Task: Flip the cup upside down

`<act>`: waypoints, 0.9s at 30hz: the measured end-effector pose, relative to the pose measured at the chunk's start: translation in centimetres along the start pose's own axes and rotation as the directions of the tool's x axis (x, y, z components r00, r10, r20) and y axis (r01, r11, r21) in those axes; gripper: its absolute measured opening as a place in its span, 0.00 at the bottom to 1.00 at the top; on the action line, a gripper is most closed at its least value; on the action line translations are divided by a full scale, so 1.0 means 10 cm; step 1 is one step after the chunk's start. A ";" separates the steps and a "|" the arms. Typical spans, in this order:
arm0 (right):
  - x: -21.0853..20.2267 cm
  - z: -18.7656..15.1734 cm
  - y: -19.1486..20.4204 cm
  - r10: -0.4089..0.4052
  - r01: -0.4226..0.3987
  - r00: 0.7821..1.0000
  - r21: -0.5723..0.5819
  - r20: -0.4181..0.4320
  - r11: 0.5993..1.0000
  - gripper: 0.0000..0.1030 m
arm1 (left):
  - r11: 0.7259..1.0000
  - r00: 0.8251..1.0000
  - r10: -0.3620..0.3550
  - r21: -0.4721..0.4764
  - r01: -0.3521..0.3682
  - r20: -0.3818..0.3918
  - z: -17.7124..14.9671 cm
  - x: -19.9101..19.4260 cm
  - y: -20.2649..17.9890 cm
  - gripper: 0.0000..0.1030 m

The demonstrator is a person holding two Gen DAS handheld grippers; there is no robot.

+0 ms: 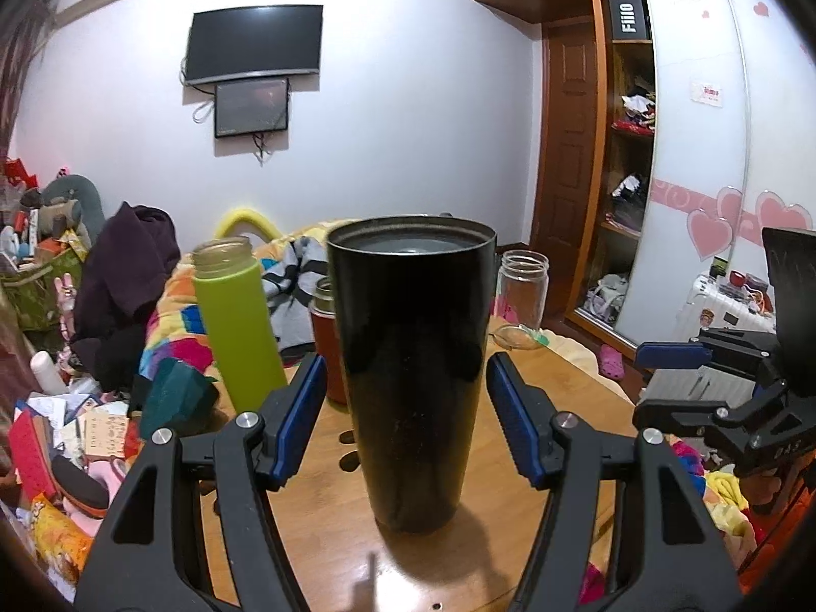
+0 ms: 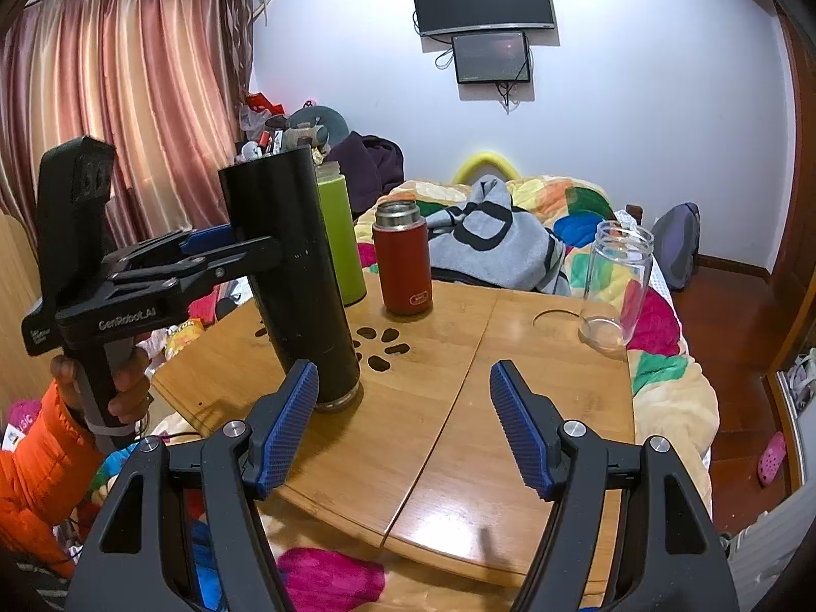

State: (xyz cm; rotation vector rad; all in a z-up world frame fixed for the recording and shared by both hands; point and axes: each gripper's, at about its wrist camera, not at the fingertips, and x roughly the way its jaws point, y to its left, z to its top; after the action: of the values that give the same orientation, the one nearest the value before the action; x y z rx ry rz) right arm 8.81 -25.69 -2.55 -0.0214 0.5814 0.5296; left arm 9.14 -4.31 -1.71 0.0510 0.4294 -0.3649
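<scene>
A tall black cup stands on the wooden table. In the right wrist view the cup has its metal-ringed end down on the table. My left gripper is open, its blue pads on either side of the cup with small gaps. From the right wrist view the left gripper sits around the cup's middle. My right gripper is open and empty above the table's near part, to the right of the cup.
A green bottle, a red flask and a clear glass jar stand on the table behind the cup. A bed with a colourful quilt lies beyond. Clutter fills the floor at left.
</scene>
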 end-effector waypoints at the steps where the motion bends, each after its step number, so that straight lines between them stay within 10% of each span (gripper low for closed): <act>1: -0.02 0.01 0.02 -0.002 0.002 1.000 -0.002 0.007 1.000 0.65 | 1.000 1.000 0.006 -0.001 -0.006 0.006 -0.01 -0.04 0.00 0.63; 6: -0.10 0.04 0.08 -0.007 0.007 1.000 -0.008 0.030 1.000 0.65 | 0.998 0.997 0.056 -0.010 -0.056 0.048 -0.02 -0.28 0.02 0.66; 11: -0.20 0.06 0.16 -0.041 0.043 0.997 -0.015 0.067 0.999 0.80 | 0.990 0.985 0.138 -0.040 -0.134 0.105 -0.04 -0.55 0.02 1.00; 27: -0.67 0.06 0.53 -0.243 0.240 0.943 0.039 0.229 0.970 1.00 | 0.951 0.941 0.305 -0.085 -0.296 0.146 -0.18 -0.89 -0.17 1.00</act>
State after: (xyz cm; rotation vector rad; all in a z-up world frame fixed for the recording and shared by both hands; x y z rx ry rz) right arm 1.85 -24.19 2.17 -0.0197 0.3456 0.2839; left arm 0.29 -2.71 0.45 0.0261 0.2702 -0.0524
